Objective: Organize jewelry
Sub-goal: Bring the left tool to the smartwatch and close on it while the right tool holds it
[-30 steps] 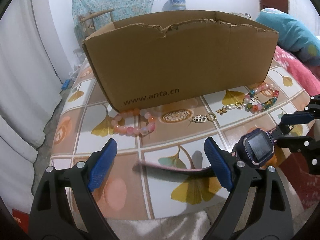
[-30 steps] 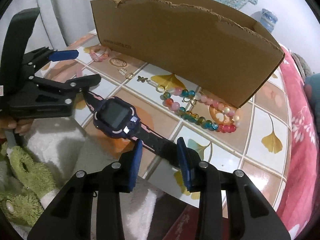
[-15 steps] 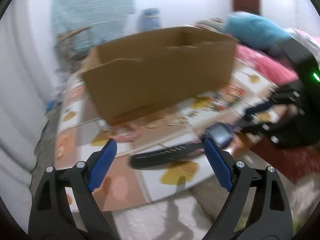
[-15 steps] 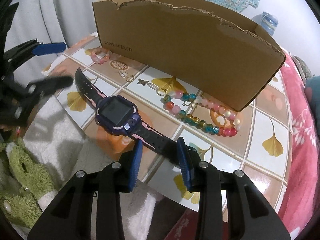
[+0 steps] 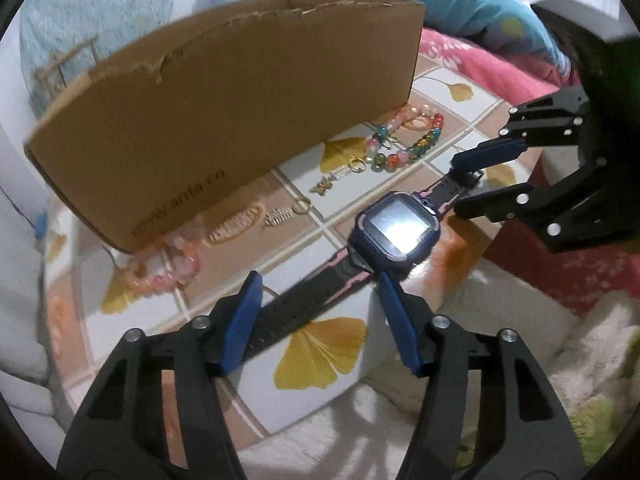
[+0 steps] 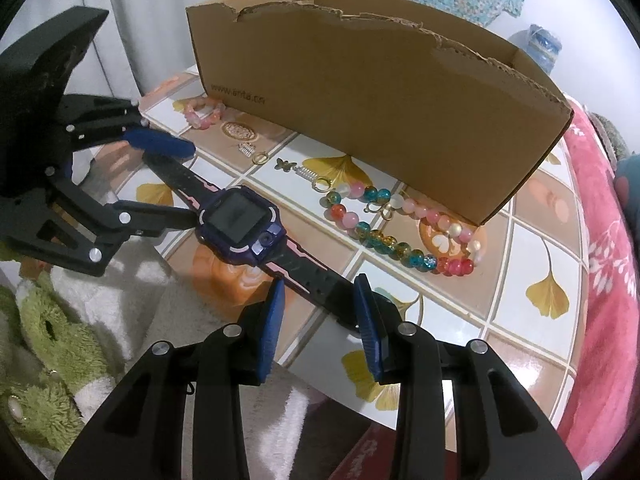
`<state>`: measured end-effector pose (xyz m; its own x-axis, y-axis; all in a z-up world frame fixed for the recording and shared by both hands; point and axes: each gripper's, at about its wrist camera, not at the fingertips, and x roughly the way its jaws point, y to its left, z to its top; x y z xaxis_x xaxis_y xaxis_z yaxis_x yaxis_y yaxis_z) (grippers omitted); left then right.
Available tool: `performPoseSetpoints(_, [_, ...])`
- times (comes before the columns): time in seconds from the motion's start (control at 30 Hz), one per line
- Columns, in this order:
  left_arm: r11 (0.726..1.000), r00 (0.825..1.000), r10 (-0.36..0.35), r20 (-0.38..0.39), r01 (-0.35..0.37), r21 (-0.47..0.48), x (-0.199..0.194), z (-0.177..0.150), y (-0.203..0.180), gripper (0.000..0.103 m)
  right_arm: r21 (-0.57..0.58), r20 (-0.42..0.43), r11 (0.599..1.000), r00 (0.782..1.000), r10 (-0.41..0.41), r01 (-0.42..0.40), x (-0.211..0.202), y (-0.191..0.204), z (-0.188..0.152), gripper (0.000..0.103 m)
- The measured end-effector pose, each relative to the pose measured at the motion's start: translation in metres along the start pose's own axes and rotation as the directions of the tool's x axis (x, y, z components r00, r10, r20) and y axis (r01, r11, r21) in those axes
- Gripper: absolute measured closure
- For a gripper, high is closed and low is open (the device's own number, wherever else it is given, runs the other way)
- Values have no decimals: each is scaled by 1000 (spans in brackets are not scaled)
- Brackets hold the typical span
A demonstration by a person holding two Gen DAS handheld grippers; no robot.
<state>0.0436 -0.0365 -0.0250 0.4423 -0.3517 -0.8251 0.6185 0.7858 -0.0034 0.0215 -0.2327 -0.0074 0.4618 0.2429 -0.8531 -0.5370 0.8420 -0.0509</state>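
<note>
A dark blue smartwatch with a black and pink strap hangs just above the tiled table's front edge; it also shows in the right wrist view. My right gripper is shut on one strap end. My left gripper is open, its pads on either side of the other strap end, not closed on it. A multicoloured bead bracelet, a pink bead bracelet and small gold charms lie in front of a brown cardboard box.
The tiled table has ginkgo leaf patterns. A red patterned blanket lies to the right. White fluffy cloth and a green plush sit below the front edge. A blue pillow lies behind the box.
My left gripper swung round and came in to the free strap end, narrowing its jaws around it. My right gripper kept its hold on the watch strap.
</note>
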Motion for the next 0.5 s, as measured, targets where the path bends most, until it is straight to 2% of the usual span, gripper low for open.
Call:
performPoseSetpoints(0.27, [998,997,-69,-17,69,0,-9,-12,-8,47,-15,-11,1000,1000,12,-13,-3,-2,0,68])
performPoseSetpoints(0.37, [997,998,-65,-22,66,32,-11,-15,-12,47,-44,-18,999,1000,15,-15,-4,0,-1,68])
performPoseSetpoints(0.5, [994,998,-56,-24,57,88,-9,-11,-13,49,-145,-26,989,999,20,-24,-7,9,1,68])
